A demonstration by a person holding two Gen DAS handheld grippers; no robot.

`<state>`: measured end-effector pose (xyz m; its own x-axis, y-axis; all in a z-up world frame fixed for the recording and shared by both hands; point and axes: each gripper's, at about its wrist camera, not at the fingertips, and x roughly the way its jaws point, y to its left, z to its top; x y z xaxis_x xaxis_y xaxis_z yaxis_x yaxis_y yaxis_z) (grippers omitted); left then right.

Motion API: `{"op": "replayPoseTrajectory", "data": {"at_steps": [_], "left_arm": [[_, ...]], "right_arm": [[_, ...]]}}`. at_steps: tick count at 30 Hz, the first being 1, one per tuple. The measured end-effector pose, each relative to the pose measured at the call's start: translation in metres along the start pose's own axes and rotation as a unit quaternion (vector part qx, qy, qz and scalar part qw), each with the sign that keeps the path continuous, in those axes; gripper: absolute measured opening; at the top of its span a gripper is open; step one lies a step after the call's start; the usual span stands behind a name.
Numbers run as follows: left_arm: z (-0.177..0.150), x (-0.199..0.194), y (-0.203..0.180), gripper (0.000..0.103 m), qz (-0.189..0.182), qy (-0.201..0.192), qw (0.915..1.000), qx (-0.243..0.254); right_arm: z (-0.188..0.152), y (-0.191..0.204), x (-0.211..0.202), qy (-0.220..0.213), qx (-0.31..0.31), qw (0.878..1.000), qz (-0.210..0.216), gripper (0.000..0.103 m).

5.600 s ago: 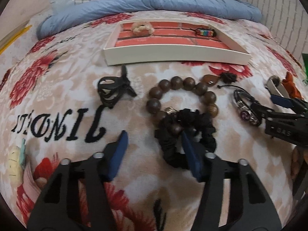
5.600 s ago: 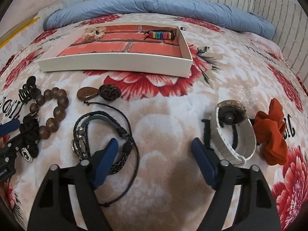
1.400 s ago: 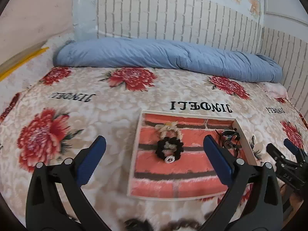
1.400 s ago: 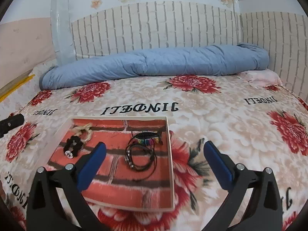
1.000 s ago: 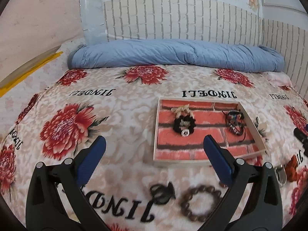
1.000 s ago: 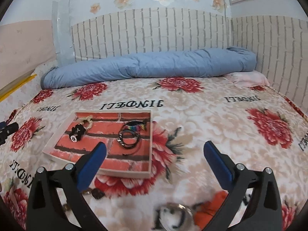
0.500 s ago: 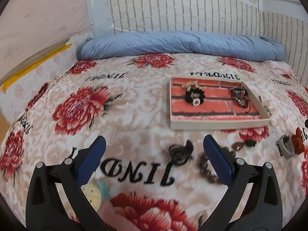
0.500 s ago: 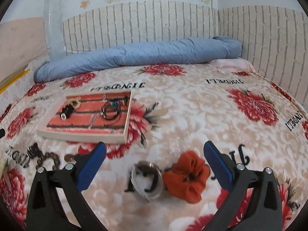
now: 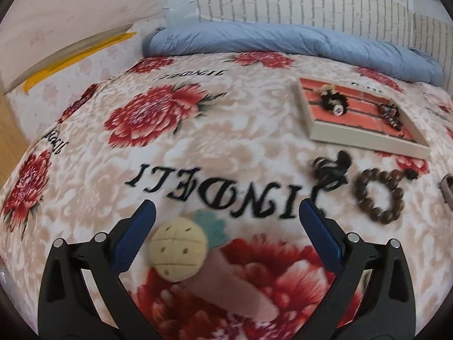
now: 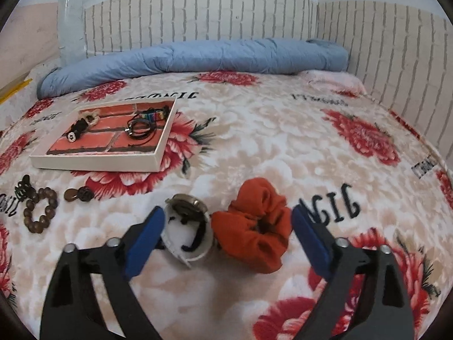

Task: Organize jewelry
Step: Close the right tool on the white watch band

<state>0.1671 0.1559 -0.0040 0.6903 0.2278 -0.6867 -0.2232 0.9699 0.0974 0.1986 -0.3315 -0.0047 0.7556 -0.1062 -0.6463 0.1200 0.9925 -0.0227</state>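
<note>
My right gripper [image 10: 226, 221] hangs low over the bed, its jaws closing around an orange scrunchie [image 10: 254, 226] and a white-strapped watch [image 10: 188, 233] that lie side by side; the pads touch neither. My left gripper [image 9: 226, 215] stands open above a plush pineapple hair clip [image 9: 181, 249] near its left finger. A white tray [image 10: 93, 161] with a brick-print floor holds a black scrunchie [image 9: 332, 103] and dark cord bracelets [image 10: 141, 126]. A black claw clip [image 9: 332, 167] and a wooden bead bracelet [image 9: 379, 195] lie on the blanket in front of the tray.
A brown pendant with a knot [image 10: 79, 194] lies beside the beads. A rolled blue duvet [image 10: 192, 56] runs along the brick-pattern wall at the back. The floral blanket's left edge [image 9: 17, 153] drops off beside a wooden panel.
Both grippers have dropped and drawn back from the tray toward the near side of the bed. The right one now straddles the scrunchie and watch; the left came over the pineapple clip.
</note>
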Motion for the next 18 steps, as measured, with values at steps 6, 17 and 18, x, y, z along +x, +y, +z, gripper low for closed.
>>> {"op": "replayPoseTrajectory", "data": {"at_steps": [6,17,18], "left_arm": [[-0.018,0.01,0.014,0.098,0.006,0.021,0.9997,-0.007],[-0.03,0.03,0.004,0.098,0.019,0.041,0.9987,0.021],[-0.031,0.03,0.003,0.098,0.021,0.042,0.9986,0.023]], "right_arm": [[-0.01,0.014,0.015,0.032,-0.013,0.999,0.001,0.065],[-0.014,0.011,0.038,0.069,0.008,0.998,-0.003,0.046],[-0.014,0.011,0.041,0.074,0.009,0.997,-0.002,0.045]]}}
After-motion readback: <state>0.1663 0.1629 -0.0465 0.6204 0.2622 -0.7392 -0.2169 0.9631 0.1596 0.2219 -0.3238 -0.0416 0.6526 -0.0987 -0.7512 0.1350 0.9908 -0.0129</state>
